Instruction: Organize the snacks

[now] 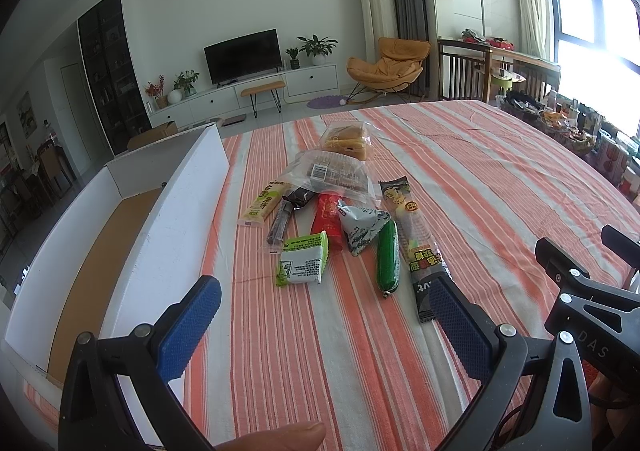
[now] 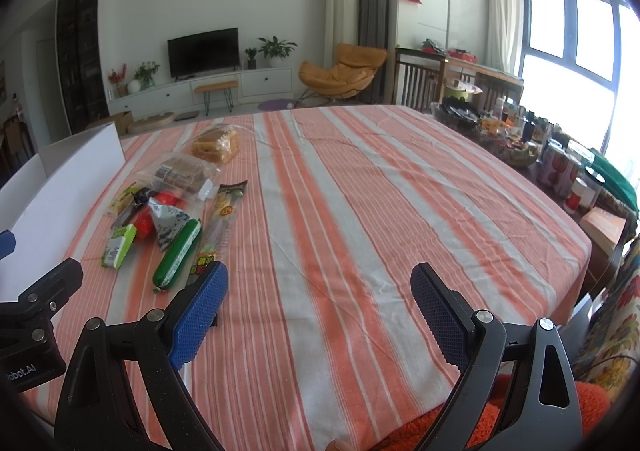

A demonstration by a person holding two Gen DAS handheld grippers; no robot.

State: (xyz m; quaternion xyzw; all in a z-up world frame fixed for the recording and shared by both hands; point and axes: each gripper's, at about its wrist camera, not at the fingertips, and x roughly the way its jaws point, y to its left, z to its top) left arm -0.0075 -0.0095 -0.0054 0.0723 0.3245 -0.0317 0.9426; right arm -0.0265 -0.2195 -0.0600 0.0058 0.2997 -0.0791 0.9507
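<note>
White walls, television (image 1: 242,55), orange chair (image 1: 384,65), bright window (image 2: 576,63)

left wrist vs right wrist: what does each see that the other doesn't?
Left wrist only: the brown inside floor of the white box, and the open left gripper over the cloth.

Right wrist only: the cans and jars at the table's right edge, and the open right gripper, holding nothing.

Both: the striped tablecloth, the snack pile with the green sausage, and the box's white wall.

Black left gripper (image 1: 326,315); blue textured pads (image 1: 192,325); silver screws
</note>
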